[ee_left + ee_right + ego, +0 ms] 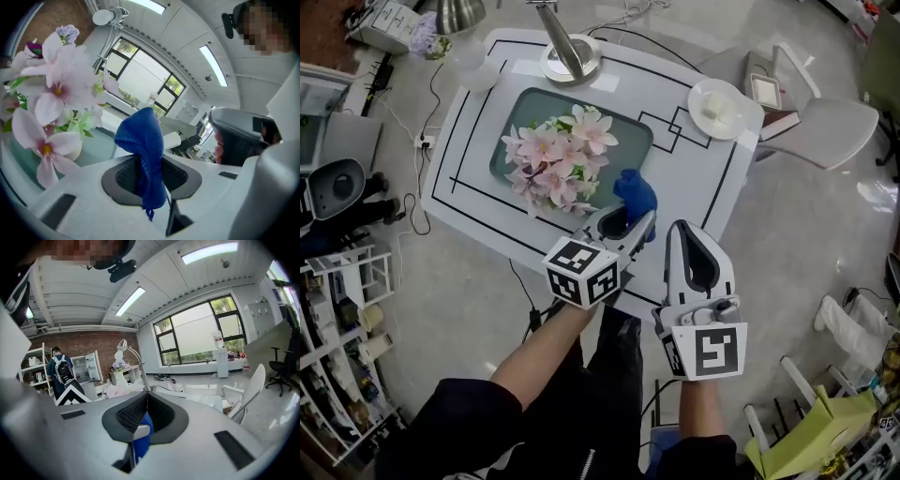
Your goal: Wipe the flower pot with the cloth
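Observation:
A bunch of pink artificial flowers (pixel 558 155) stands on a teal tray (pixel 628 127) on the white table (pixel 694 192). The blooms hide the pot in the head view. In the left gripper view a pale rounded pot (pixel 71 147) shows under the flowers (pixel 56 89). My left gripper (pixel 628 223) is shut on a blue cloth (pixel 635 193), which sticks up beyond the jaws just right of the flowers. In its own view, the left gripper (pixel 152 174) has the cloth (pixel 143 145) hanging over its pads. My right gripper (pixel 689 232) is alongside, over the table's near edge, jaws together and nothing in them.
A desk lamp's round base (pixel 570 62) stands at the table's far edge. A white dish (pixel 720 108) sits at the far right corner, with a white chair (pixel 839 127) beyond it. Cables (pixel 417 202) run on the floor at left. A person with a backpack (pixel 60 373) stands far off.

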{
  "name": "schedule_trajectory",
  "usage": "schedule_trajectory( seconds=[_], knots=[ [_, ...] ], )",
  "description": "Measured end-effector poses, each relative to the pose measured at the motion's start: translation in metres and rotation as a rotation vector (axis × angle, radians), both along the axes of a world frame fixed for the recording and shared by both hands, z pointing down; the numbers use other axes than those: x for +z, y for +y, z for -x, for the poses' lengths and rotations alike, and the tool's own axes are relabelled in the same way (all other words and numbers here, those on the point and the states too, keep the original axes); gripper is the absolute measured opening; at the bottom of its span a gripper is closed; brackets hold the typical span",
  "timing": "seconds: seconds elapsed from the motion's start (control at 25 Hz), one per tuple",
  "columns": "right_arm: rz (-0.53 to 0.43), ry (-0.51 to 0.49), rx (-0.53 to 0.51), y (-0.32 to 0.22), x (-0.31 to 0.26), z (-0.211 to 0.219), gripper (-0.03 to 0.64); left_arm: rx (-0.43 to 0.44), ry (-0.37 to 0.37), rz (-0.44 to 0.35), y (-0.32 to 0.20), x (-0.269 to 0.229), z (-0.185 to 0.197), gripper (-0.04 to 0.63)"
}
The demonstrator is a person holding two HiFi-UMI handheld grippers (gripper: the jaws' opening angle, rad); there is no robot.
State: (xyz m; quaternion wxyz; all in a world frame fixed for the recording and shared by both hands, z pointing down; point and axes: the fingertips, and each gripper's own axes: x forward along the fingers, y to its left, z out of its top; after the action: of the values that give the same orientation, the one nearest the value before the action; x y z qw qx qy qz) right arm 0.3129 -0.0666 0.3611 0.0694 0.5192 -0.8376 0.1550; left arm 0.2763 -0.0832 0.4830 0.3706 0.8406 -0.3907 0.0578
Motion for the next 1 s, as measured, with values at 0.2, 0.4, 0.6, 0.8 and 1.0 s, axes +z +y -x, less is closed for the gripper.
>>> schedule_trajectory(
  seconds=[0.2,0.4,0.6,0.8,1.0],
  knots=[
    [0.02,-0.031,-0.02,-0.004,0.009,-0.003,0.008,-0.186,-0.018,0.055,-0.032,0.02,0.008,0.109],
    [0.033,-0.033,-0.047,-0.009,0.015,-0.003,0.008,-0.352,-0.049,0.065,-0.06,0.032,0.023,0.109],
    [0.051,-0.029,-0.069,-0.01,0.02,-0.001,0.008,-0.462,-0.066,0.036,-0.076,0.036,0.035,0.109],
    [0.057,-0.033,-0.092,-0.014,0.024,0.004,0.008,-0.523,0.012,0.119,-0.084,0.054,0.041,0.109],
    [0.057,-0.036,-0.106,-0.018,0.023,0.009,0.008,-0.592,0.038,0.166,-0.08,0.062,0.055,0.109]
  ],
)
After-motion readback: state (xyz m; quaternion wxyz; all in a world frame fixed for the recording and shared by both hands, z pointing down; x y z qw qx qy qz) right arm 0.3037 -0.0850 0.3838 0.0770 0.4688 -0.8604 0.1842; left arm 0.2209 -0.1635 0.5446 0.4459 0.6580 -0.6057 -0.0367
